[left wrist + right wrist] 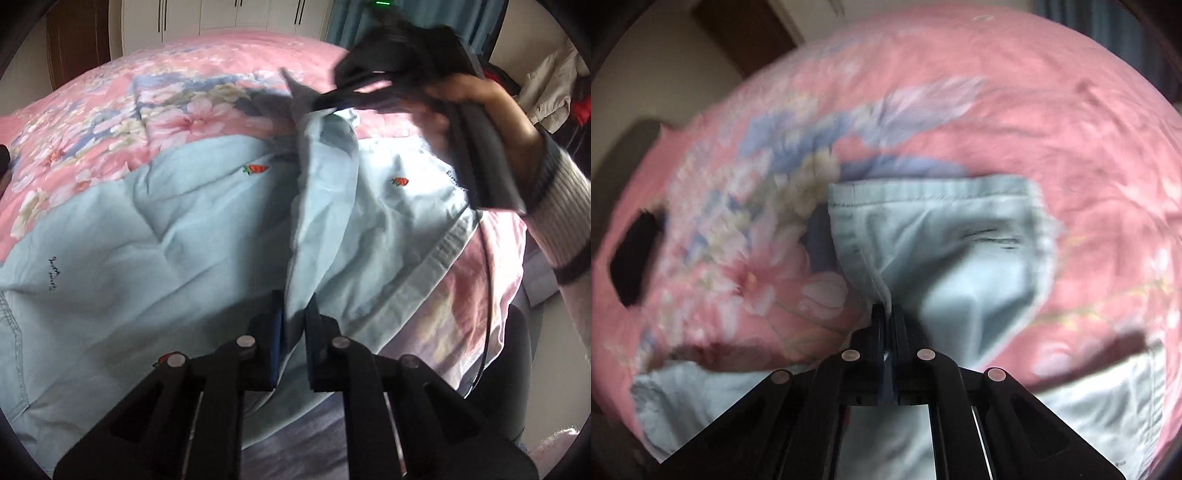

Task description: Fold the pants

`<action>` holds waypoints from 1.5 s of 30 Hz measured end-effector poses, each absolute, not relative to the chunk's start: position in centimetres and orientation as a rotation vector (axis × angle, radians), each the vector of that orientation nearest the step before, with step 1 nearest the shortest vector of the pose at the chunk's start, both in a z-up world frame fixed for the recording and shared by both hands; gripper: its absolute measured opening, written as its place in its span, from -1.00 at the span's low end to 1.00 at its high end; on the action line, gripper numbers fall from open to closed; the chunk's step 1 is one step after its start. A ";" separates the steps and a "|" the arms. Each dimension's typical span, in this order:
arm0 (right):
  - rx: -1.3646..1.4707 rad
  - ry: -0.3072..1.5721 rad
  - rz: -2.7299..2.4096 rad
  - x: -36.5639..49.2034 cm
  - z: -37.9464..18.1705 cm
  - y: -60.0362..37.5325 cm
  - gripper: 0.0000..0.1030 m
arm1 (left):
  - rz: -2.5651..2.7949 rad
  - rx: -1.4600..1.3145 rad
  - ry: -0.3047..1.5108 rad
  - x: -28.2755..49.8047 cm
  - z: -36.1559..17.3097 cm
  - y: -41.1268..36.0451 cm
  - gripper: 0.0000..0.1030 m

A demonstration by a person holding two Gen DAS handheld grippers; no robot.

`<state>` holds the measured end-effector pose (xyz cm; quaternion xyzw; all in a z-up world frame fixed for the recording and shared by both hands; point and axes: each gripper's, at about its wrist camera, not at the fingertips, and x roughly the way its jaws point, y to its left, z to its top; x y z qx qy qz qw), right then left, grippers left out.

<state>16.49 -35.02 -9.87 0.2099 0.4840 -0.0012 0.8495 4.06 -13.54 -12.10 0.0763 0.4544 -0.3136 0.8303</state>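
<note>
The left gripper (293,314) is pinched shut on a raised ridge of the pale blue pants (184,229); the right gripper (887,314) is likewise clamped on a seam, lifting a hemmed end off the floral bedspread (1034,110). The pants lie spread on the bed; they look light, soft and limp, so edges and seams seem the best holds. Their long axis appears to run between the two grippers, though blur leaves it uncertain.
</note>
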 end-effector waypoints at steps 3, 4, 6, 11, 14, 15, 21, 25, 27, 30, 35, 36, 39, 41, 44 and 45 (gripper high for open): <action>0.558 0.881 0.025 11.2 -6.9 -38.5 -0.93 | -0.672 0.174 0.925 3.3 -10.9 -13.1 -0.83; 0.584 0.837 0.026 9.4 -6.0 -39.4 -0.93 | -0.673 0.188 0.914 3.1 -10.6 -13.2 -0.83; 0.642 0.763 0.021 5.8 -4.8 -41.1 -0.93 | -0.670 0.237 0.877 2.4 -9.7 -13.3 -0.83; 0.808 0.731 -0.039 -0.9 -7.2 -44.5 -0.93 | -0.666 0.292 0.884 2.6 -9.8 -13.6 -0.82; 0.941 0.841 -0.069 -2.4 -12.0 -46.3 -0.86 | -0.652 0.372 0.922 2.5 -11.5 -14.6 -0.75; 0.975 0.874 -0.084 -2.6 -13.6 -46.7 -0.85 | -0.641 0.391 0.931 2.4 -12.0 -14.8 -0.75; 1.198 0.715 -0.045 -5.6 -14.4 -49.2 -0.19 | -0.607 0.411 0.948 2.5 -12.9 -14.9 -0.76; 1.179 0.683 -0.085 -4.8 -13.9 -49.6 -0.19 | -0.620 0.367 0.956 3.0 -12.5 -14.9 -0.81; 1.160 0.665 -0.099 -4.5 -13.7 -49.8 -0.38 | -0.622 0.336 0.958 3.0 -12.1 -14.6 -0.82; 1.115 0.624 -0.087 -4.2 -13.0 -49.5 -0.88 | -0.626 0.317 0.942 2.8 -11.3 -14.2 -0.83; 1.043 0.629 -0.088 -5.5 -10.3 -49.5 -0.91 | -0.618 0.339 0.891 2.3 -9.4 -13.0 -0.82; 1.038 0.657 -0.086 -5.5 -10.5 -49.4 -0.91 | -0.614 0.344 0.893 2.3 -9.4 -12.7 -0.82; 1.038 0.788 -0.121 -5.6 -12.9 -49.1 -0.91 | -0.600 0.364 0.934 2.3 -10.9 -12.4 -0.79; 1.049 0.828 -0.148 -5.5 -14.6 -49.3 -0.91 | -0.561 0.411 0.980 2.3 -12.7 -12.7 -0.78; 1.063 0.833 -0.164 -5.5 -14.4 -50.0 -0.91 | -0.559 0.434 0.998 1.8 -13.6 -12.7 -0.81; 1.033 0.844 -0.185 -5.7 -13.9 -50.1 -0.91 | -0.575 0.430 0.996 1.5 -13.2 -12.6 -0.79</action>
